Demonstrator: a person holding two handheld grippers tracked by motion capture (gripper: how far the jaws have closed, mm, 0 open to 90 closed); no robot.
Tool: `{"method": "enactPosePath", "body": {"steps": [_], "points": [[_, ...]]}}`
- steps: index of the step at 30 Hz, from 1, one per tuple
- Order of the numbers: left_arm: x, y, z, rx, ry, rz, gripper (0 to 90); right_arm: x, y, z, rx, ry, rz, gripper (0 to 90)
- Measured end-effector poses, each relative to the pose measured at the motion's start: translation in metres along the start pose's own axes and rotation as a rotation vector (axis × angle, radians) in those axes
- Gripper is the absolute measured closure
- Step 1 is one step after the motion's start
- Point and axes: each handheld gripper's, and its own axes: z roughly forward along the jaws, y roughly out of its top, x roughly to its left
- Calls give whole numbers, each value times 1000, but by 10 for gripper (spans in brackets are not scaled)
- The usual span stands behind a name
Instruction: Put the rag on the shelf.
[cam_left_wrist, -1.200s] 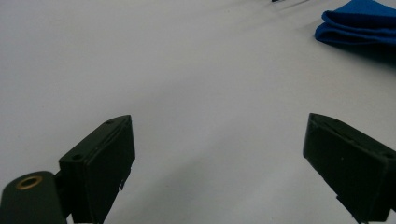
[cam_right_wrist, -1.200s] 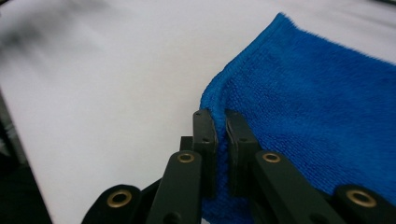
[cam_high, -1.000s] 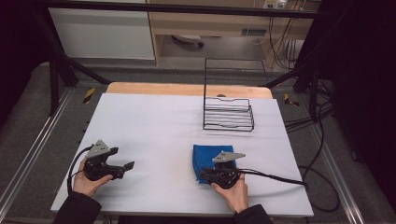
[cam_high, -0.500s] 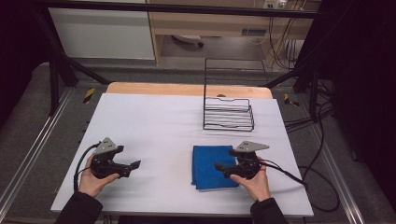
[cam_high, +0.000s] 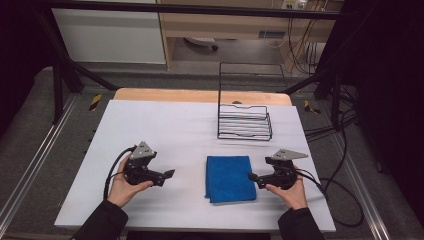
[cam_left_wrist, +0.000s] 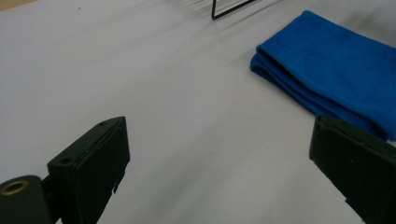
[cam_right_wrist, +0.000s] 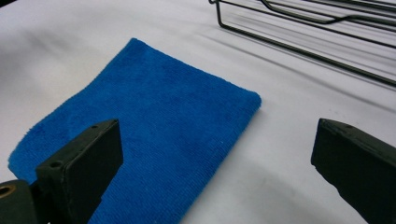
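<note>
Folded blue cloth (cam_high: 230, 178) lies flat at lower centre of the counter (cam_high: 165, 130), below the wire rack (cam_high: 245, 127). Left gripper (cam_high: 169, 174) and right gripper (cam_high: 252, 176) flank it, fingers spread, empty. Risk: a pinch may catch only the top layer, unfolding the cloth.

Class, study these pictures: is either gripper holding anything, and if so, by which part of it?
Nothing is held. Both the left gripper and the right gripper have their jaws wide apart with nothing between them; the folded blue cloth lies free on the table.
</note>
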Motion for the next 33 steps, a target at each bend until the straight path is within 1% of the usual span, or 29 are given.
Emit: {"method": "enactPosePath", "body": {"steps": [4, 5, 6, 9, 13, 17, 18, 21, 23, 25, 26, 27, 28, 29, 30, 31, 32, 33], "points": [[-9, 15, 14, 2, -7, -2, 77, -2, -3, -1, 11, -10, 7, 28], [-11, 18, 17, 6, -2, 1, 78, -2, -4, -1, 12, -12, 9, 28], [-13, 21, 20, 4, 1, -2, 80, -2, -5, -1, 14, -13, 9, 27], [-19, 30, 32, 0, -12, -18, 103, -1, -6, -2, 16, -12, 3, 28], [-27, 41, 49, 28, -10, -12, 127, -1, -7, -2, 26, -19, 3, 28], [-35, 49, 67, 49, -12, -18, 148, -1, -8, -2, 27, -24, -5, 29], [-37, 50, 72, 58, -10, -23, 168, -1, -8, -3, 25, -22, -1, 33], [-42, 54, 86, 87, -9, -32, 182, -1, -8, -3, 25, -22, -7, 40], [-45, 56, 95, 107, 1, -25, 223, -1, -8, -3, 29, -23, -9, 52], [-48, 56, 104, 121, -4, -33, 261, -1, -8, -3, 26, -19, -11, 64], [-48, 56, 109, 125, -8, -37, 291, -1, -8, -3, 23, -17, -10, 71], [-48, 56, 111, 132, -8, -39, 349, -2, -7, -3, 24, -15, -8, 81], [-48, 56, 115, 142, -4, -40, 349, -2, -7, -3, 24, -15, -8, 81], [-48, 56, 119, 145, -2, -50, 370, -2, -7, -3, 23, -15, -8, 83], [-47, 56, 122, 152, -4, -51, 447, -2, -7, -3, 24, -13, 4, 89], [-46, 55, 125, 158, -5, -59, 447, -2, -7, -3, 24, -13, 4, 89], [-45, 55, 127, 166, -1, -60, 476, -2, -6, -3, 25, -12, 8, 92], [-44, 55, 129, 167, 2, -62, 476, -2, -6, -3, 25, -12, 8, 92]]}}
